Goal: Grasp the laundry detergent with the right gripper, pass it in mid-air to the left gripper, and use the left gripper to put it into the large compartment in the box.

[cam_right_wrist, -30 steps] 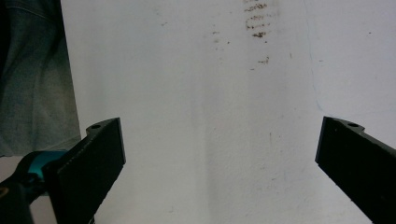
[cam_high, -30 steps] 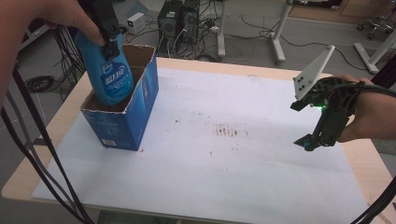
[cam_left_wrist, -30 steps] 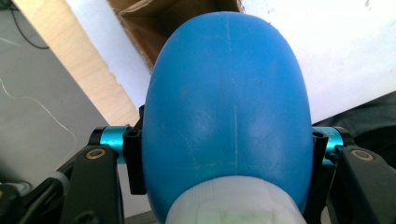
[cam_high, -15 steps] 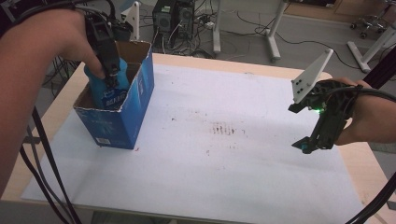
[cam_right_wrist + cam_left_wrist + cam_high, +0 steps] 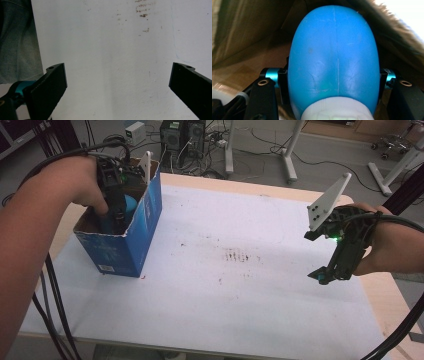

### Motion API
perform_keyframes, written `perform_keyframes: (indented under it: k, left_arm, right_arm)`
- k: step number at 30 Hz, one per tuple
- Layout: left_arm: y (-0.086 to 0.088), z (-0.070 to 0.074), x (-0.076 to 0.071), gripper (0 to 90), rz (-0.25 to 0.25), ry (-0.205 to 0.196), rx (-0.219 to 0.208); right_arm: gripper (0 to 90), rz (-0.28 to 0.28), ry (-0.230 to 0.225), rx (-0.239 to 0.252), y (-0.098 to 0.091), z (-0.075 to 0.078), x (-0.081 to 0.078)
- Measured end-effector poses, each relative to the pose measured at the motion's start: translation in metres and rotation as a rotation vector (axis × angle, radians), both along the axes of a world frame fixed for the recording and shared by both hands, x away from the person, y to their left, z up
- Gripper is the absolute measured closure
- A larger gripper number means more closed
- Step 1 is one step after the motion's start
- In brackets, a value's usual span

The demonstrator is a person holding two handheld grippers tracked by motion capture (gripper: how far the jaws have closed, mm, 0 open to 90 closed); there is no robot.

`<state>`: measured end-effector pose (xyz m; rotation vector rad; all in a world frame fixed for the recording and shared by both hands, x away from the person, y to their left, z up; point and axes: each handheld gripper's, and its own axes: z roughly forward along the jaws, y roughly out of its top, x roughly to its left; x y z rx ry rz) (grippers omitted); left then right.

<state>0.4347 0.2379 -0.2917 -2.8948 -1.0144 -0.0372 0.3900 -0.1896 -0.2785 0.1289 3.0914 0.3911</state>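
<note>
At upper left, the left claw [image 5: 117, 212], clamped on the smooth blue plastic bottle [image 5: 333, 57], has sunk it deep into the open blue cardboard box [image 5: 127, 245]. Release looks imminent. The right claw [image 5: 327, 272] hangs wide open and empty at right above the white-covered surface [image 5: 240, 290].

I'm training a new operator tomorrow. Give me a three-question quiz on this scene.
1. True or false: the left gripper is shut on the blue bottle.
2. Where is the bottle? A) lying on the white sheet B) inside the blue cardboard box C) between the right jaws
3. How do the jaws of the right gripper stand, and what is between them?

Key
1. True.
2. B.
3. Wide open, nothing between them; the stained white sheet lies beyond.
</note>
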Motion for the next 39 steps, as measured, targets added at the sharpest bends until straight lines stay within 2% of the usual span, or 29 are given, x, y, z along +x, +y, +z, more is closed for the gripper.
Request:
perform_keyframes:
  k: [1, 8, 9, 15, 19, 23, 25, 26, 30, 32, 33, 36, 39]
  left_arm:
    - [0.001, 0.0, 0.0, 38.4, -0.001, -0.016, -0.029]
    - [0.002, -0.001, 0.003, 38.0, -0.003, -0.006, -0.035]
    - [0.004, -0.001, 0.005, 38.0, 0.008, 0.002, -0.039]
    - [0.005, 0.002, 0.007, 30.2, 0.024, 0.008, -0.061]
    - [0.006, 0.009, 0.007, 27.5, 0.021, 0.015, -0.051]
    - [0.006, 0.019, 0.005, 26.9, 0.023, -0.002, -0.051]
    - [0.006, 0.019, 0.005, 26.7, 0.023, -0.002, -0.051]
    - [0.005, 0.029, 0.003, 25.9, 0.023, -0.015, -0.052]
    - [0.005, 0.046, 0.001, 23.6, 0.026, -0.029, -0.041]
    - [0.005, 0.046, 0.001, 23.0, 0.026, -0.029, -0.041]
    - [0.004, 0.062, -0.002, 21.1, 0.026, -0.044, -0.048]
    - [0.0, 0.078, -0.007, 17.9, 0.016, -0.056, -0.078]
    - [-0.008, 0.094, -0.013, 16.9, -0.01, -0.073, -0.069]
  right_arm:
    - [0.6, -0.001, -0.001, 0.0, 0.0, 0.0, 0.0]
    - [0.6, 0.0, 0.003, -0.003, -0.001, -0.002, 0.001]
    - [0.6, -0.002, 0.003, -0.003, 0.0, -0.002, 0.001]
    - [0.6, -0.004, 0.006, -0.005, -0.001, -0.002, 0.0]
    - [0.6, -0.005, 0.007, -0.004, -0.001, -0.002, 0.0]
    - [0.6, -0.007, 0.005, 0.004, -0.003, -0.002, 0.0]
    - [0.6, -0.008, 0.004, 0.003, -0.004, -0.001, 0.0]
    - [0.6, -0.01, 0.003, 0.006, -0.005, -0.001, 0.0]
    - [0.6, -0.019, 0.004, 0.017, -0.009, 0.001, 0.0]
    - [0.6, -0.02, 0.005, 0.018, -0.009, 0.001, 0.0]
    - [0.6, -0.019, 0.003, 0.027, -0.011, 0.002, 0.001]
    - [0.6, -0.019, 0.001, 0.039, -0.012, 0.004, 0.001]
    - [0.6, -0.025, 0.003, 0.041, -0.013, 0.006, 0.002]
